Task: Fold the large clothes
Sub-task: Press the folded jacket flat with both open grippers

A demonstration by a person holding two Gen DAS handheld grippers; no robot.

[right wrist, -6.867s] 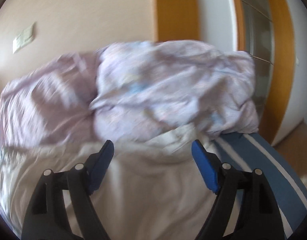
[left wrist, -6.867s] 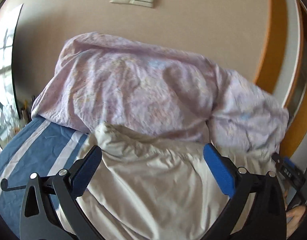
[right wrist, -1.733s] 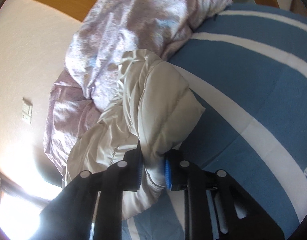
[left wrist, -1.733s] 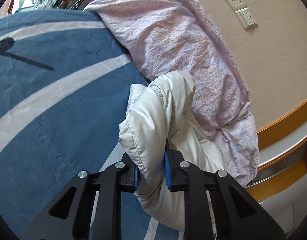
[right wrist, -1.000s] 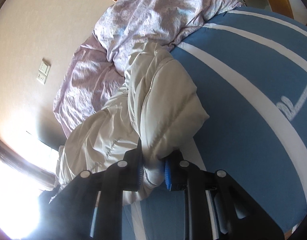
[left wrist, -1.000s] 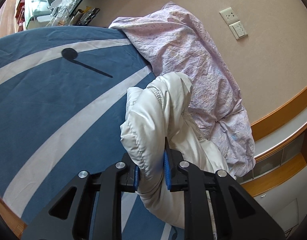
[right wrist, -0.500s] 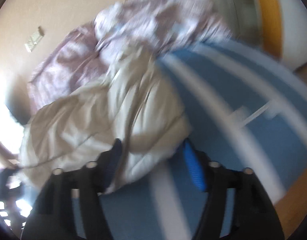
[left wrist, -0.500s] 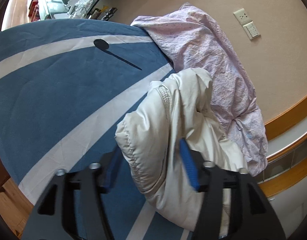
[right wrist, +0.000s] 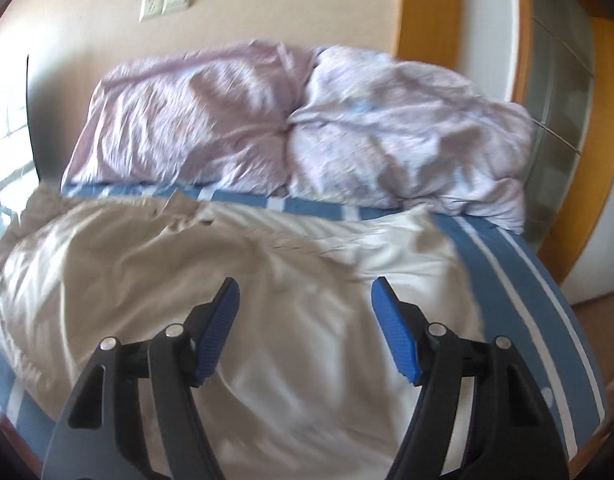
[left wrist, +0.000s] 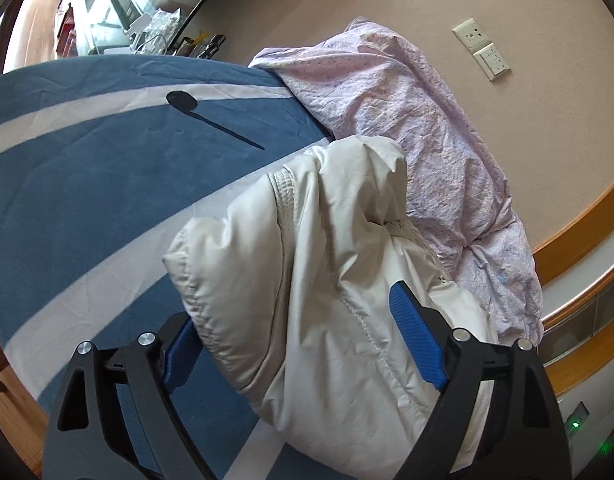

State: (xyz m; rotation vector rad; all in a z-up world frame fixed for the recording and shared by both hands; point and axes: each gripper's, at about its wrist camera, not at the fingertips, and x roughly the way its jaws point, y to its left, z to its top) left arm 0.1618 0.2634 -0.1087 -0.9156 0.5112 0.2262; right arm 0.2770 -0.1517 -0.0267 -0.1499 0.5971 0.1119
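Observation:
A cream puffy jacket (left wrist: 315,280) lies on the blue bed sheet with white stripes (left wrist: 87,184). In the left wrist view its folded edge bulges between the open jaws of my left gripper (left wrist: 303,336), which do not press it. In the right wrist view the jacket (right wrist: 227,280) is spread flat across the bed. My right gripper (right wrist: 305,304) is open and empty just above it. The right view is blurred.
A crumpled lilac duvet (right wrist: 299,128) is piled along the wall at the head of the bed, also in the left wrist view (left wrist: 427,128). Wall sockets (left wrist: 483,48) sit above it. An orange wooden frame (right wrist: 427,12) and a cluttered shelf (left wrist: 119,20) flank the bed.
Both grippers were shut on the jacket's edge a second ago. Both have opened and let go, and the jacket now lies on the bed. The right gripper has swung to face the wall.

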